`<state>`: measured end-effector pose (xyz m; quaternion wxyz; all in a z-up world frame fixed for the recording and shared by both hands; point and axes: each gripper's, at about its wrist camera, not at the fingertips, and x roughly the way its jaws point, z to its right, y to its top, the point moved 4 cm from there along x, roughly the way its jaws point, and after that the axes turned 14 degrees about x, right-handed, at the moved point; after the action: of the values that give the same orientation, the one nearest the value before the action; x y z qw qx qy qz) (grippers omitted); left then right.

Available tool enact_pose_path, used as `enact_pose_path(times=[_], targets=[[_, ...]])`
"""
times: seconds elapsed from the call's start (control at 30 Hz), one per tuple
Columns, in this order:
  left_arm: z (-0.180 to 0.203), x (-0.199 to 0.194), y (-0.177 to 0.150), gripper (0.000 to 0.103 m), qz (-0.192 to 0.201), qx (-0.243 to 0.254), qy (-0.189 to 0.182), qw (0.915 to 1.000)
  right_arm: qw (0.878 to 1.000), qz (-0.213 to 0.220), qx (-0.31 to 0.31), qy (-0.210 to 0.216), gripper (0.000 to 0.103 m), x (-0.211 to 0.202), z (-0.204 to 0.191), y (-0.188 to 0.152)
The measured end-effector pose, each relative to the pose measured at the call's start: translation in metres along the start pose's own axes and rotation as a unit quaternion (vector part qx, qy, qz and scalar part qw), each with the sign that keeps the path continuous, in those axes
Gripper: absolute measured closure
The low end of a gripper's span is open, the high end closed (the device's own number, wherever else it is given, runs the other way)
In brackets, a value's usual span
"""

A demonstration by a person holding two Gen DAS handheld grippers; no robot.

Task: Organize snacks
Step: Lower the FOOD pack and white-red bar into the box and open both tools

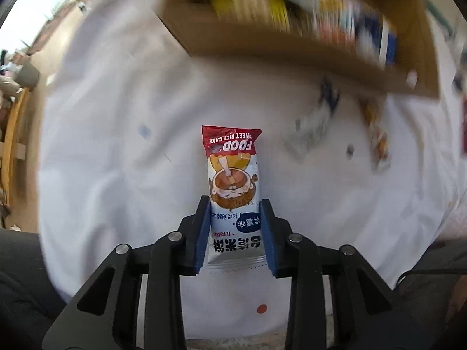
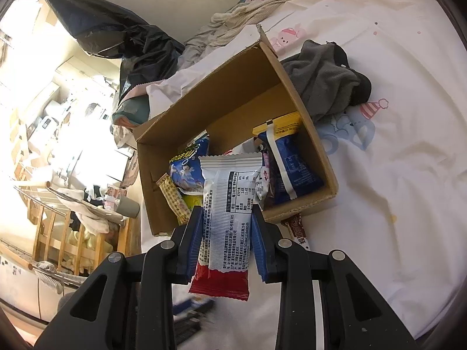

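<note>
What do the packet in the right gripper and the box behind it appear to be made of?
The snack packet looks like thin glossy plastic film, probably foil-lined: it is silvery, with a crimped, serrated seal at its top. The box is plain brown corrugated cardboard, matte, with fluting visible along its cut front edge.

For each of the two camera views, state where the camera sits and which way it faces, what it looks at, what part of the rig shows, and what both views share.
Left wrist: sits behind the left gripper, facing down at a white sheet; its fingers clamp a rice cake packet.
Right wrist: sits behind the right gripper, facing the cardboard box of snacks; its fingers clamp a silver snack packet.
Shared: the box, blurred at the top of the left view, and the sheet.
</note>
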<state>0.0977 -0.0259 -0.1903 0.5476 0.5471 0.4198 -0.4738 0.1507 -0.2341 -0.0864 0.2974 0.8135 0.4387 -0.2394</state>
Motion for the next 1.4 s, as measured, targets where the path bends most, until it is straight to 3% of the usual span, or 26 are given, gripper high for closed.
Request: enact_pose_path(times=[0.13, 0.23, 0.4, 0.67, 0.8, 0.9, 1.07, 1.23, 1.4], targets=[[-0.009, -0.058, 0.023, 0.074, 0.095, 0.001, 0.005, 0.9954, 1.000, 0.009, 0.000, 0.011, 0.070, -0.006, -0.005, 0.004], [-0.015, -0.101, 0.048, 0.074, 0.165, 0.010, 0.016, 0.9862, 1.000, 0.013, -0.013, 0.013, 0.070, -0.005, -0.013, 0.010], [-0.026, -0.134, 0.100, 0.074, 0.226, 0.017, 0.025, 0.9738, 0.999, 0.029, -0.044, 0.003, 0.070, 0.004, -0.027, 0.026], [-0.029, -0.127, 0.164, 0.074, 0.245, 0.040, 0.034, 0.9680, 0.997, 0.033, -0.060, -0.018, 0.070, 0.028, -0.030, 0.051], [-0.020, -0.107, 0.171, 0.074, 0.246, 0.061, 0.026, 0.9670, 0.997, 0.023, -0.070, -0.032, 0.070, 0.046, -0.030, 0.056], [-0.010, -0.091, 0.165, 0.074, 0.254, 0.090, 0.068, 0.9605, 0.997, 0.010, -0.067, -0.038, 0.070, 0.057, -0.026, 0.053], [0.000, -0.086, 0.171, 0.074, 0.265, 0.114, 0.053, 0.9560, 0.997, -0.008, -0.068, -0.048, 0.070, 0.071, -0.021, 0.049], [0.005, -0.077, 0.175, 0.074, 0.251, 0.112, 0.030, 0.9611, 0.996, -0.014, -0.072, -0.058, 0.070, 0.076, -0.021, 0.046], [0.012, -0.072, 0.174, 0.074, 0.246, 0.127, 0.020, 0.9607, 0.995, -0.022, -0.067, -0.065, 0.070, 0.081, -0.017, 0.045]])
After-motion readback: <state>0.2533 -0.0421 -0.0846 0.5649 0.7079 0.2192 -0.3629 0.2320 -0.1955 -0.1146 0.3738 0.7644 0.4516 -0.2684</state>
